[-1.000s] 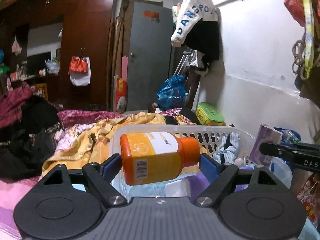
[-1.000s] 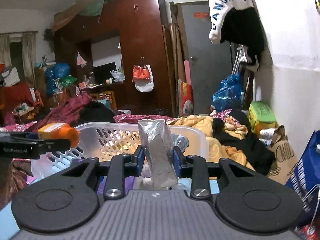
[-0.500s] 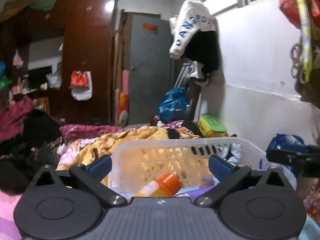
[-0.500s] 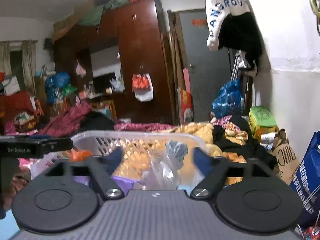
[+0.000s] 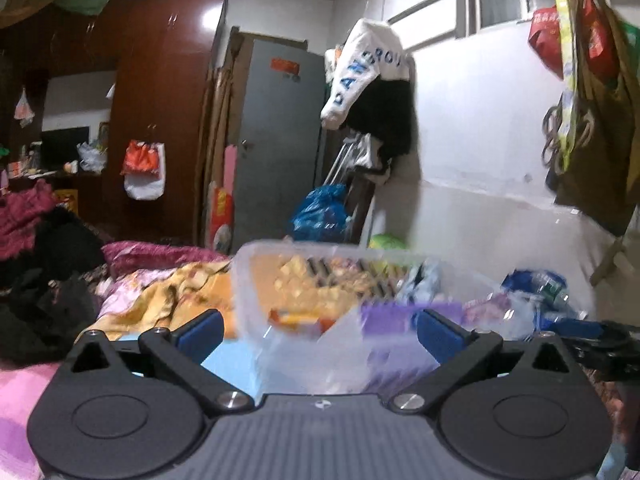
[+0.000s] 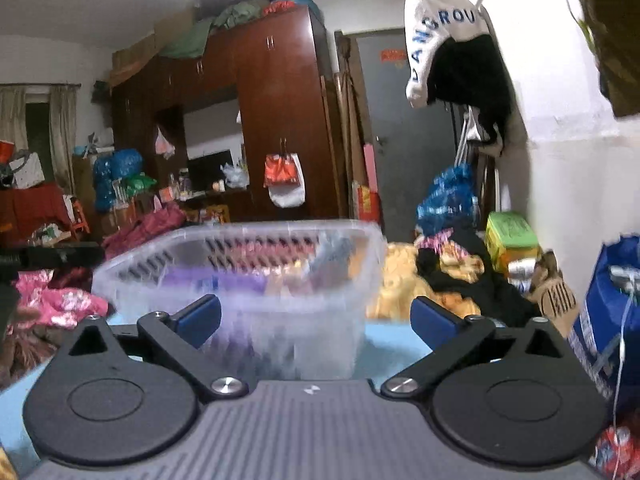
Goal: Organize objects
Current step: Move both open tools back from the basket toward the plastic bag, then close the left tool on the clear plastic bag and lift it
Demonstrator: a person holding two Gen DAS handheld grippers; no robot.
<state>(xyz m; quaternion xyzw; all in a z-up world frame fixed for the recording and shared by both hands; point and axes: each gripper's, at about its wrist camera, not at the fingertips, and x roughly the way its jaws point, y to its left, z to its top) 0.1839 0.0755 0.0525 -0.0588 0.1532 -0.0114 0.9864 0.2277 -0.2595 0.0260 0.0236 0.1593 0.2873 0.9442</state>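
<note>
Two claws face one translucent white plastic laundry basket with slotted walls [image 6: 240, 276], which sits on the pale blue surface [image 6: 388, 344] just ahead. The left claw [image 5: 320, 330] stands wide and empty; the right claw [image 6: 316, 322] is opening its jaws, nothing between them. Inside the basket lie an orange bottle [image 5: 298, 320] and purple packaging [image 5: 400, 312] (both blurred). I judge the basket light but flexible; its stiff rim is the best hold, since thin walls would bow.
</note>
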